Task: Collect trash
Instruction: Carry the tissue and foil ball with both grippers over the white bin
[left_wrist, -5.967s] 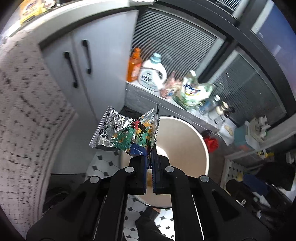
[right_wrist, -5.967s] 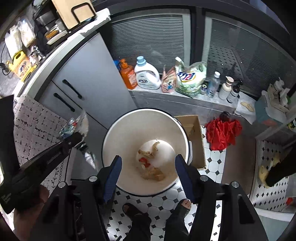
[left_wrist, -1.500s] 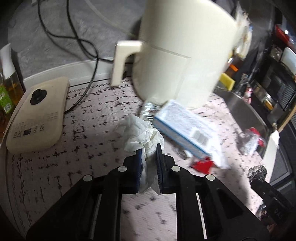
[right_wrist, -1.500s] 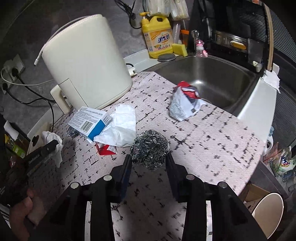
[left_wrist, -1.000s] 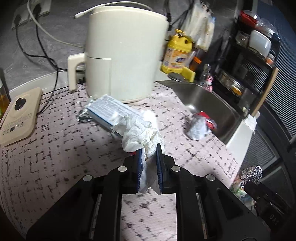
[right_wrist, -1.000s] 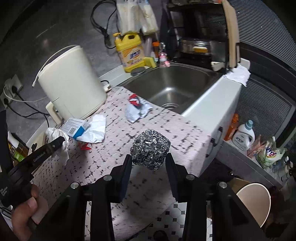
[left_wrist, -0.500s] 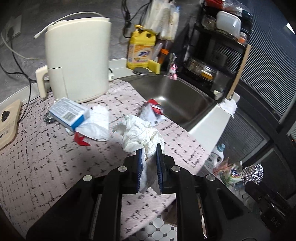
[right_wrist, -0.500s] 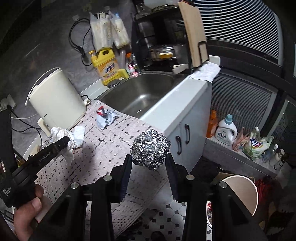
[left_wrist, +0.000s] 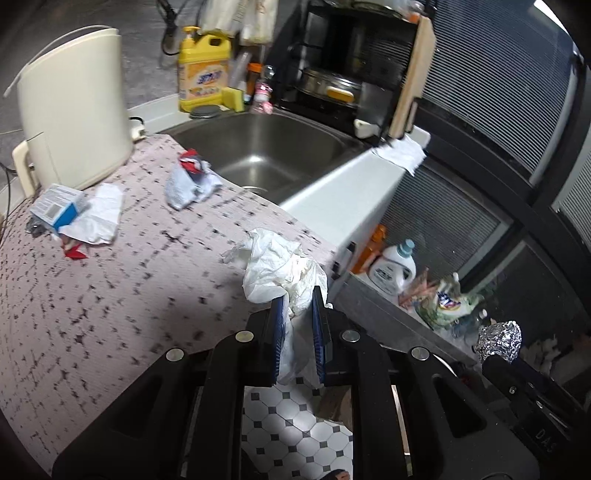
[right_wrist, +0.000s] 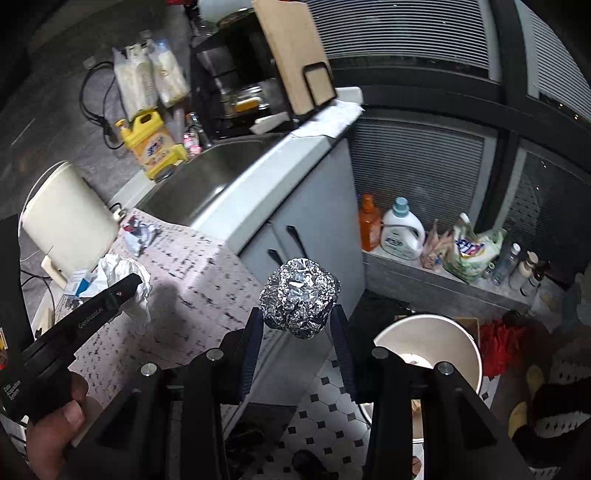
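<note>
Left gripper (left_wrist: 298, 306): fingers pinched on a crumpled tissue (left_wrist: 280, 266); the wad sticks out ahead of the tips and a tail hangs between them. Held in the air above the worktop (left_wrist: 110, 295) edge.

Right gripper (right_wrist: 298, 325): fingers set moderately wide, clamped on either side of a foil ball (right_wrist: 299, 297). Held off the worktop, over the floor beside the cabinet.

Bin (right_wrist: 428, 347): white, round, open, on the tiled floor to the right of the foil ball and lower down. Inside mostly hidden by the gripper body; contents cannot be told from here.

Left on worktop: crumpled wrapper (left_wrist: 190, 181) near the sink (left_wrist: 266, 147); blue-and-white box (left_wrist: 55, 208) by the cream appliance (left_wrist: 74, 110), white paper (left_wrist: 98, 218) lying against it, a red scrap (left_wrist: 74, 253) just beside that.

Progress: midway, as a judgement. Two pieces are in hand but not yet binned; at least four pieces lie uncollected.

Next: likely carry both loads over the bin mouth and release, then return for the wrapper and the box cluster.

Risk: tissue is light and may cling to the pads or drift wide of the rim; foil ball should drop clean.
</note>
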